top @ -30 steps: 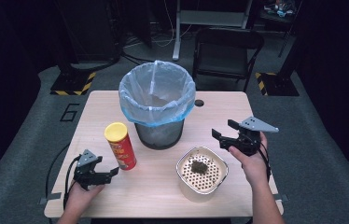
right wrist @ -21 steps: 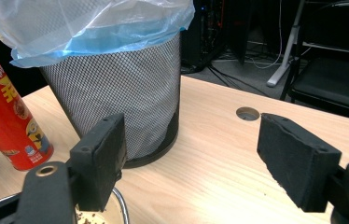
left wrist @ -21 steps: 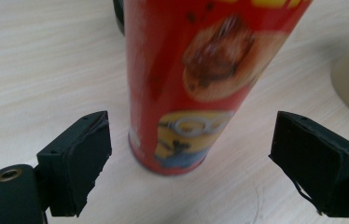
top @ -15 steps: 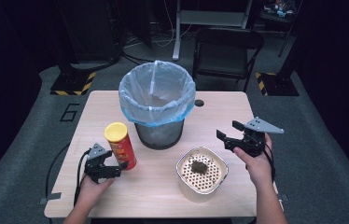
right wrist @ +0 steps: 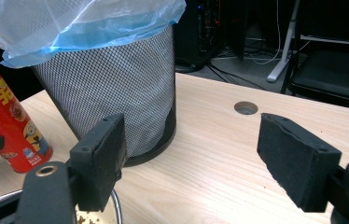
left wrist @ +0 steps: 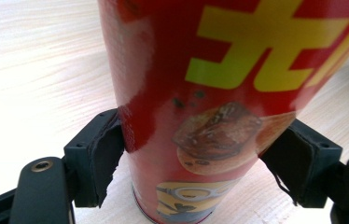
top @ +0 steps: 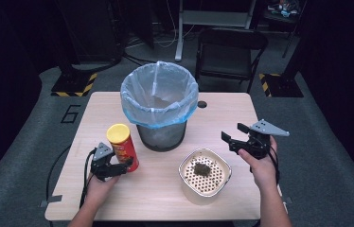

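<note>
While the wooden table (top: 241,106) is carrying everything, the mesh waste bin (top: 160,111) with its pale blue liner is standing at its middle toward the far edge. Its dark base is sitting just beside the red crisp can (top: 123,147), which is standing upright on the near left part of the table. The white bowl (top: 205,174) with a dark clump on its perforated insert is resting on the near right part, close to the front edge, with bare wood lying between it and the can.

The person's left forearm is coming in from the bottom, and the left gripper (top: 127,164) is lying low and level, pointing right. Its jaws have just been closing around the can's lower body, and in the left gripper view both pads (left wrist: 109,154) are pressing on its sides.

The right gripper (top: 229,137) is hovering above the table's right part, beyond the bowl, pointing toward the bin. Its jaws are standing wide apart with nothing between them.
</note>
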